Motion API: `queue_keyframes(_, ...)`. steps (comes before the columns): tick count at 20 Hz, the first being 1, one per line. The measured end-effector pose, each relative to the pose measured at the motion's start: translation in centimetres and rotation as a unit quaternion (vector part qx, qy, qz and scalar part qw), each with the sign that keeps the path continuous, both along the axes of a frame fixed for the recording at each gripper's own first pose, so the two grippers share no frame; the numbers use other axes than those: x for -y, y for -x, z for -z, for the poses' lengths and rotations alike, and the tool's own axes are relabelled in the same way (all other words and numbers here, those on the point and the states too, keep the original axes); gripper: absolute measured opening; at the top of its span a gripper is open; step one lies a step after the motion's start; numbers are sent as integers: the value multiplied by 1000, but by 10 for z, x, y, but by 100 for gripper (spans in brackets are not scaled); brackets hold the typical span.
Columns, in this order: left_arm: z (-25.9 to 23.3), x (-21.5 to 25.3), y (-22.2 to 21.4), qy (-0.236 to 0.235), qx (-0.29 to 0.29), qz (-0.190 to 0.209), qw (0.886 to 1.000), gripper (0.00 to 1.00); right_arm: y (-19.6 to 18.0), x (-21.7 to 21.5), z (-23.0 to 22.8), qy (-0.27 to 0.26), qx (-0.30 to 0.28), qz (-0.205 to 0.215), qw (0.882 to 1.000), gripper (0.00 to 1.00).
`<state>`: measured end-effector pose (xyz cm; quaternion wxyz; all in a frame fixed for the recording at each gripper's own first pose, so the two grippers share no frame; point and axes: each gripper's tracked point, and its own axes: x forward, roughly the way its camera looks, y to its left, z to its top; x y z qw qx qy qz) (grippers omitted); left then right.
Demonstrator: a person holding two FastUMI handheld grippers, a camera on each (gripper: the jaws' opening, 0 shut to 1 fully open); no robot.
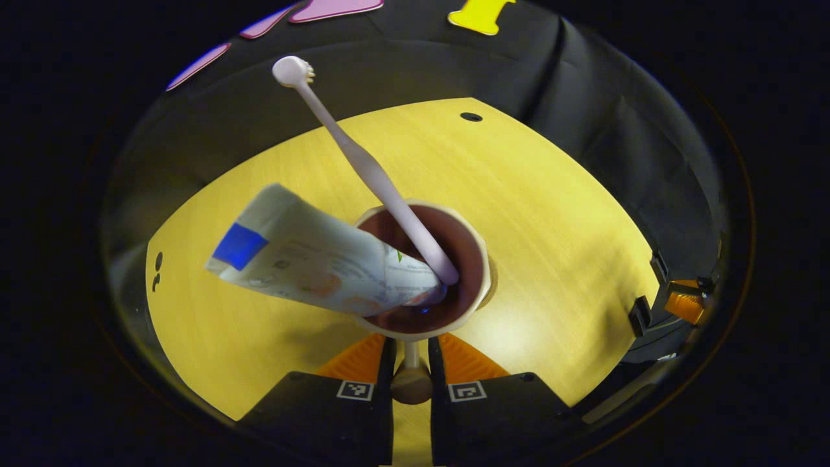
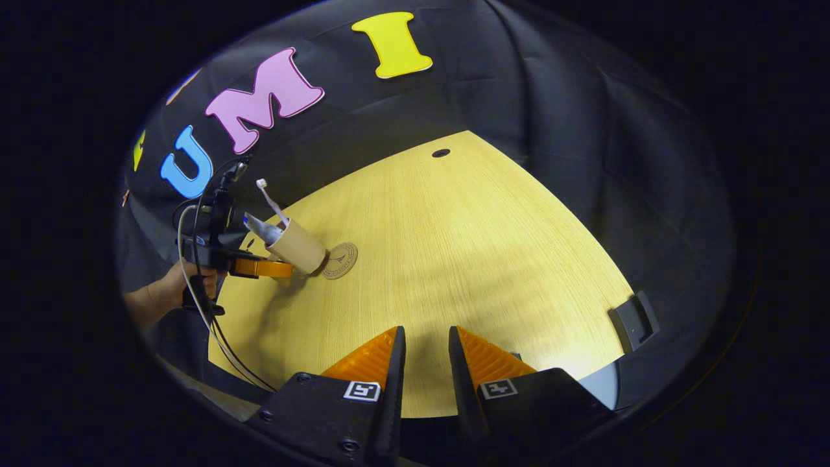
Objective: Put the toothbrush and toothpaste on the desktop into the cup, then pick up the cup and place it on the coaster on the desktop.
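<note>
Left tongs (image 1: 411, 363) pinch the beige cup's handle (image 1: 411, 381), jaws nearly closed. Inside the brown-lined cup (image 1: 467, 259), the white toothbrush (image 1: 363, 162) slants head-up and the white toothpaste tube (image 1: 305, 259) leans sideways. Right tongs (image 2: 425, 363) hover slightly parted, empty, over the yellow wooden table (image 2: 467, 259); their view shows the tilted cup beside a round tan coaster (image 2: 340, 260) near the table's far left edge.

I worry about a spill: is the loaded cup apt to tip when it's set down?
Probably somewhat. The toothbrush and toothpaste lean far beyond the cup rim, toward one side. The left gripper holds only its handle, so it may swing.
</note>
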<state>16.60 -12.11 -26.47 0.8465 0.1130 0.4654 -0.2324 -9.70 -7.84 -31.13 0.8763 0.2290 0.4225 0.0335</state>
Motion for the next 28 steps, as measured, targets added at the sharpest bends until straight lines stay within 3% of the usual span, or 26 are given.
queue_keyframes(5,5,29,-2,-11,0,26,1000,27,4,10,-1,3,0,9,1000,41)
queue_keyframes(15,15,37,-2,-23,-12,36,999,27,6,22,2,-1,-6,22,1000,41)
queue_keyframes(17,19,37,-1,-29,-14,39,999,29,5,22,2,-2,-5,20,1000,41)
queue_keyframes(18,18,37,-1,-28,-9,41,999,34,5,21,1,-1,-6,20,1000,41)
queue_keyframes(19,14,36,-1,-27,-4,42,999,30,5,21,2,-2,-5,20,1000,41)
queue_keyframes(20,12,36,1,-23,-4,45,999,32,3,20,2,-2,-6,19,1000,41)
queue_keyframes(21,9,36,1,-20,-1,46,999,39,3,19,2,-2,-6,18,1000,41)
queue_keyframes(22,8,35,0,-19,1,47,999,36,3,19,3,-2,-7,18,1000,41)
queue_keyframes(23,7,34,2,-18,1,46,999,54,3,19,2,-2,-7,17,1000,41)
queue_keyframes(25,6,31,5,-20,-1,43,999,74,1,17,1,-2,-5,16,1000,41)
queue_keyframes(28,-3,17,9,-22,14,33,999,85,-3,10,-2,-5,-3,7,1000,41)
